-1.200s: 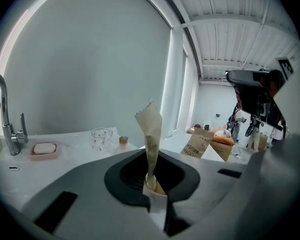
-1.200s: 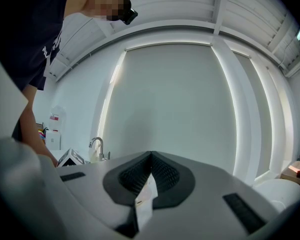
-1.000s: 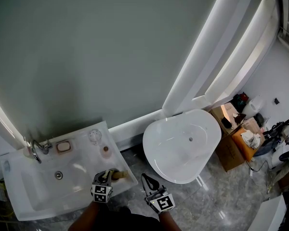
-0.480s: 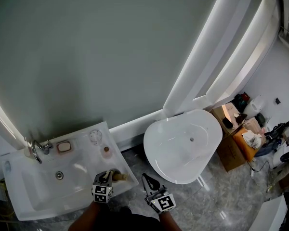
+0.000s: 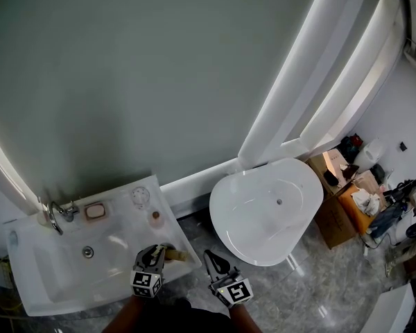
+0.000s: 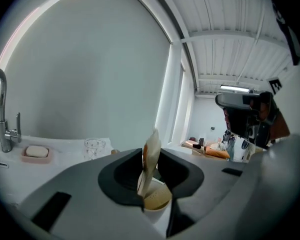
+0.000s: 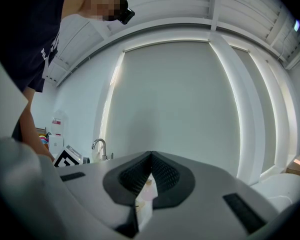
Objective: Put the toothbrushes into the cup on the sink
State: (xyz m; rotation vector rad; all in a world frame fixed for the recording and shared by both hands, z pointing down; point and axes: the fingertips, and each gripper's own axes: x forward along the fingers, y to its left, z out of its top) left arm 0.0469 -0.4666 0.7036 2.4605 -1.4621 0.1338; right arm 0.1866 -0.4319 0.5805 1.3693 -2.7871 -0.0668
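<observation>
Sink [image 5: 48,283]: white, low on the left of the head view, and all the action is at its near right corner.
Cup [image 6: 157,206]: pale, standing right at that near right corner, just under the left claw.
Brush [image 6: 151,154]: a tan wrapped one, standing in the cup and tilted, with its top poking up between the jaws.
Left claw [image 6: 151,170]: jaws have just been opening and are now partly apart. The brush runs close along one jaw and isn't pinched.
Right claw [image 7: 149,176]: jaws tight together, clamped on a second brush [image 7: 145,196] in a pale wrapper, held off the sink's right edge above the floor.
Tap [image 5: 55,215]: at the far left corner.
Soap dish [image 5: 94,211]: far edge, just right of the tap.
Glass [image 5: 140,197]: clear, at the far right corner.
Tub [image 5: 267,210]: white, well right of the sink.
</observation>
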